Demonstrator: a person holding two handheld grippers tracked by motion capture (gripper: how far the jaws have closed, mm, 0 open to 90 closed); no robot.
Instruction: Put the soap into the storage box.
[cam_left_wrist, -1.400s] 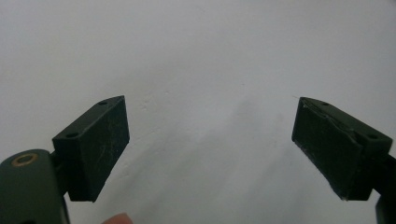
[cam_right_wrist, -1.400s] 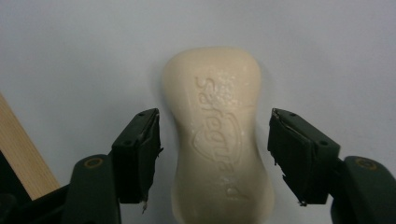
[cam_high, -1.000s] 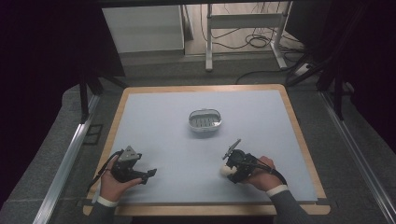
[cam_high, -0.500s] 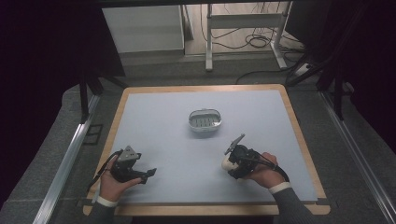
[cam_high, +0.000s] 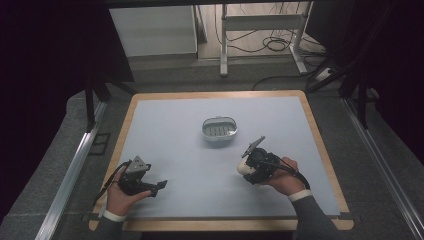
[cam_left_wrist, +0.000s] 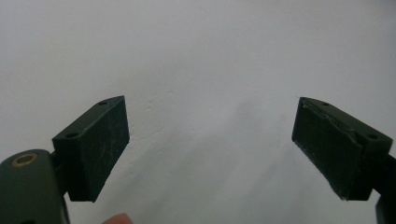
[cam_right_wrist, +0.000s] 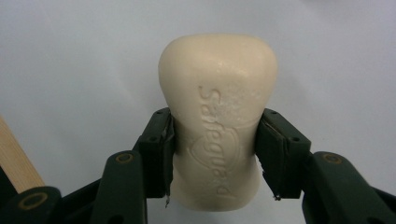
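Observation:
A cream bar of soap (cam_right_wrist: 219, 121) with raised lettering is pinched at its waist between the two pads of my right gripper (cam_right_wrist: 215, 154), which is shut on it. From above, the soap (cam_high: 243, 165) sticks out to the left of the right gripper (cam_high: 250, 169), low over the mat at the front right. A small oval soap dish (cam_high: 219, 129) with a ribbed inside stands at the middle of the mat, apart from both grippers. My left gripper (cam_high: 159, 186) rests at the front left, jaws wide open (cam_left_wrist: 210, 149) over bare mat with nothing between them.
The pale blue-grey mat (cam_high: 180, 130) lies on a wood-edged table (cam_high: 129, 120); a strip of that wooden edge (cam_right_wrist: 14, 163) appears beside the right gripper. Black frame posts and rails flank the table. A desk frame and cables stand behind it.
The right gripper with the soap has lifted slightly and shifted a little toward the dish. The left gripper has stayed where it was.

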